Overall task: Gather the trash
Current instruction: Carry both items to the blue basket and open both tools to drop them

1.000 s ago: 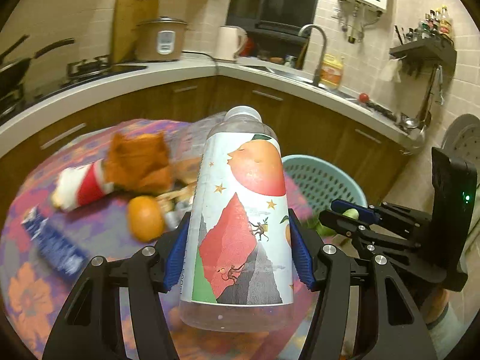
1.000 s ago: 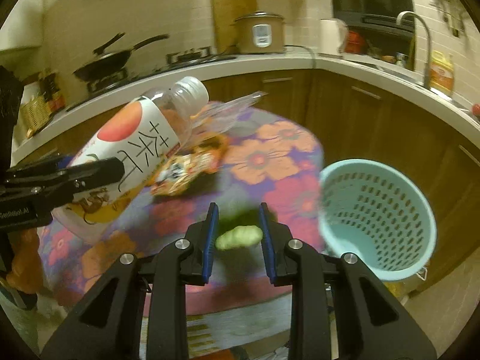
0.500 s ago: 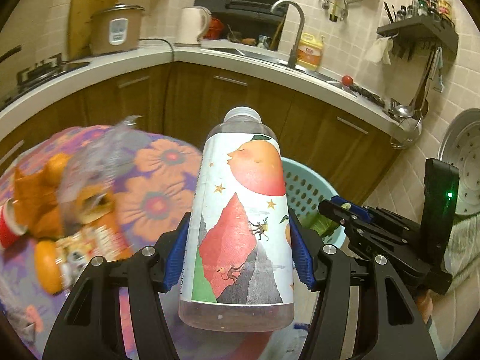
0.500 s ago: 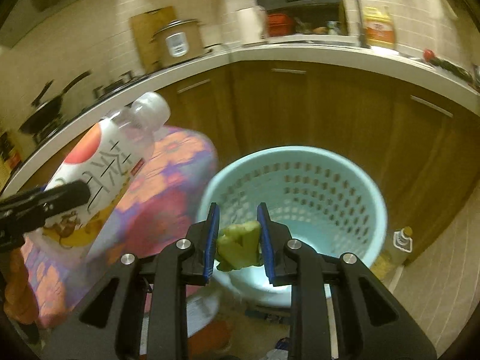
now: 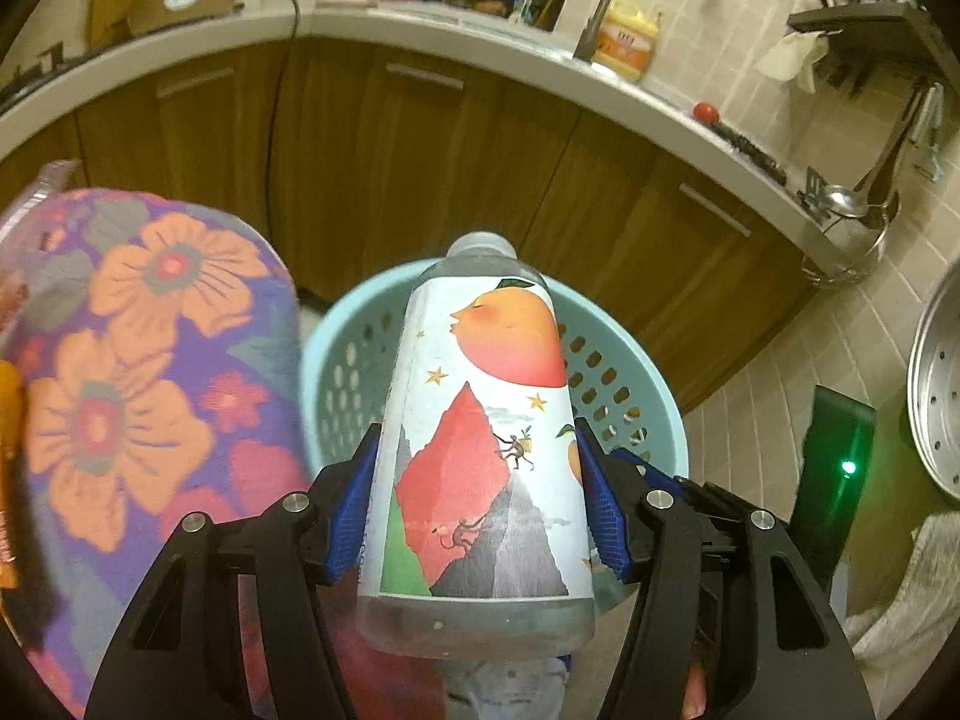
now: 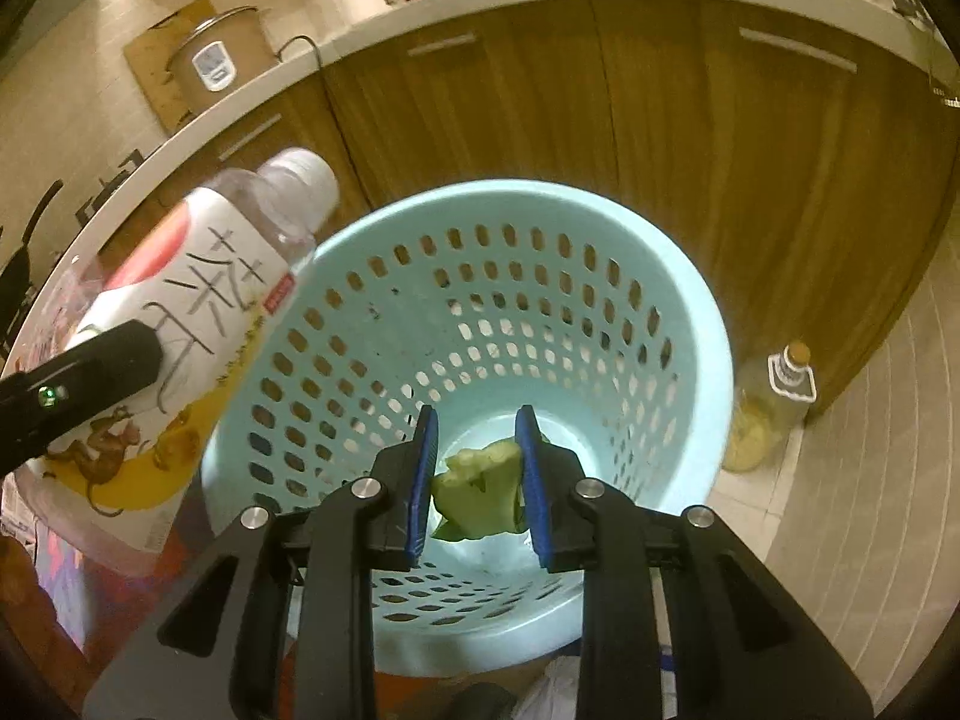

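My left gripper (image 5: 477,504) is shut on an empty plastic bottle (image 5: 480,438) with an orange-and-mountain label, held over the near rim of the light blue perforated trash basket (image 5: 636,396). The bottle also shows at the left of the right wrist view (image 6: 180,324). My right gripper (image 6: 477,468) is over the mouth of the basket (image 6: 678,324) and its pads hold a green piece of fruit scrap (image 6: 480,489). The basket's inside looks bare below it.
A round table with a flowered cloth (image 5: 144,372) stands left of the basket. Brown cabinets (image 5: 420,150) and a white counter curve behind it. A yellow oil bottle (image 6: 768,408) stands on the tiled floor at the basket's right.
Both grippers have swung from over the table to over the basket, each keeping its load. The views now tilt downward into the basket.
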A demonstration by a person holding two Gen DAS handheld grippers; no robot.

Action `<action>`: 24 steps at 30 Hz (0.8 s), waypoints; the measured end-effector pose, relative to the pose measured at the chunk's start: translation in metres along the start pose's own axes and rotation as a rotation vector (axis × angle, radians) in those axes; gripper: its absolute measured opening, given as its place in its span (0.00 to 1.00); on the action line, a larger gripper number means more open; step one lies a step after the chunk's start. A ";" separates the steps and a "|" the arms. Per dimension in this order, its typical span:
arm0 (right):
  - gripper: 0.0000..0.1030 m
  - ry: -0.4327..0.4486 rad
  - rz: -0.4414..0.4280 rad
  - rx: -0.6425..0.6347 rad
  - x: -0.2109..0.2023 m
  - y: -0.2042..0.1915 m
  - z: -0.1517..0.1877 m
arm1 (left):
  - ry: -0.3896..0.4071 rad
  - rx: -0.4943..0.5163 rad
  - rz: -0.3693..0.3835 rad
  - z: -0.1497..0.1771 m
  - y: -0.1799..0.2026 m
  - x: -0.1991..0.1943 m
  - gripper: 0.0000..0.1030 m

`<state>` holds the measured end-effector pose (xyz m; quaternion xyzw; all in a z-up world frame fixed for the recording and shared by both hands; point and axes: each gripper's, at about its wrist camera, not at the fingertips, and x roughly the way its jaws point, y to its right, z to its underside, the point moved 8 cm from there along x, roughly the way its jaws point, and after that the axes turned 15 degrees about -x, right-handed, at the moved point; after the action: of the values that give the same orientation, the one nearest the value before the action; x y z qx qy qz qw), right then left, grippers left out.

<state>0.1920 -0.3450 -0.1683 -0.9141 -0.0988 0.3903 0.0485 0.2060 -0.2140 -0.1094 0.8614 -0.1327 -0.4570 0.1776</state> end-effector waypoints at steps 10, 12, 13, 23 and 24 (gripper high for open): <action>0.58 0.032 -0.009 0.084 -0.017 0.025 0.000 | -0.117 0.028 -0.123 0.006 -0.001 0.054 0.57; 0.58 0.035 -0.010 0.091 -0.020 0.028 -0.001 | -0.132 0.046 -0.137 0.009 0.001 0.060 0.58; 0.58 0.036 -0.007 0.092 -0.021 0.029 -0.002 | -0.139 0.052 -0.145 0.010 0.001 0.063 0.58; 0.58 0.072 -0.005 0.100 -0.041 0.032 -0.009 | -0.101 0.055 -0.105 0.004 0.005 0.045 0.64; 0.58 0.078 -0.003 0.095 -0.045 0.030 -0.011 | -0.090 0.045 -0.090 0.002 0.003 0.039 0.64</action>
<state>0.1740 -0.3843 -0.1342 -0.9252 -0.0794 0.3584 0.0963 0.2254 -0.2326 -0.1379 0.8488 -0.1117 -0.4998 0.1314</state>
